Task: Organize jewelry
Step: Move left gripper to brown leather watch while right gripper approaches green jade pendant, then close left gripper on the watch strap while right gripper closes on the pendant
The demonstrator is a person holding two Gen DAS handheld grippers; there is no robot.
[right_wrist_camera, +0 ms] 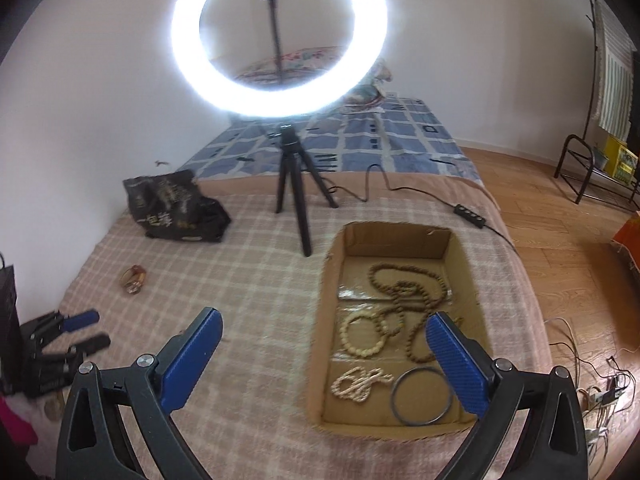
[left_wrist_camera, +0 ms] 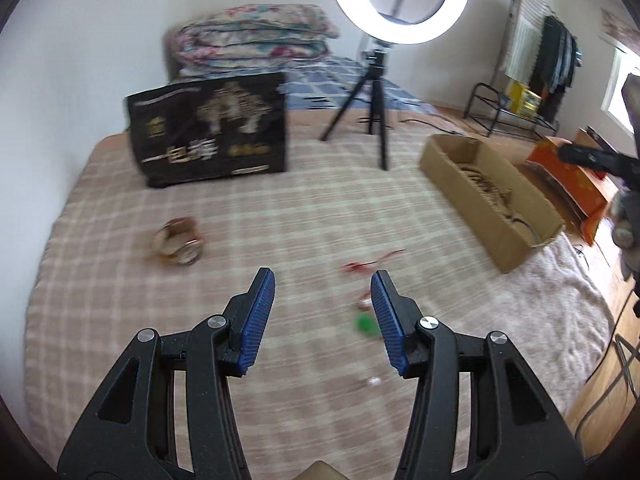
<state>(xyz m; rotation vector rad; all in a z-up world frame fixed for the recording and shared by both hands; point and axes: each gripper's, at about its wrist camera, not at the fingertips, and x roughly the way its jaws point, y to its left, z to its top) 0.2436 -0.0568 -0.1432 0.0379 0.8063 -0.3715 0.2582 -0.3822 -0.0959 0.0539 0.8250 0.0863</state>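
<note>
A cardboard box point(right_wrist_camera: 464, 256) lies on the checked blanket and holds brown bead strings point(right_wrist_camera: 404, 292), pale bead bracelets point(right_wrist_camera: 362, 340) and a dark ring point(right_wrist_camera: 422, 396). It also shows in the left wrist view point(left_wrist_camera: 460, 184). My left gripper point(left_wrist_camera: 323, 284) is open and empty above the blanket, with a red string piece with a green bead point(left_wrist_camera: 366, 324) just beside its right finger. A brown bracelet bundle point(left_wrist_camera: 178, 242) lies to the left; it also shows in the right wrist view point(right_wrist_camera: 134, 279). My right gripper point(right_wrist_camera: 324, 326) is open and empty, over the box's near left edge.
A ring light on a tripod point(right_wrist_camera: 294, 184) stands mid-bed with its cable and switch point(right_wrist_camera: 470, 214). A black printed bag point(left_wrist_camera: 212, 130) stands at the back left. Folded quilts point(left_wrist_camera: 256, 36) lie behind. An orange box point(left_wrist_camera: 572, 180) sits on the floor at right.
</note>
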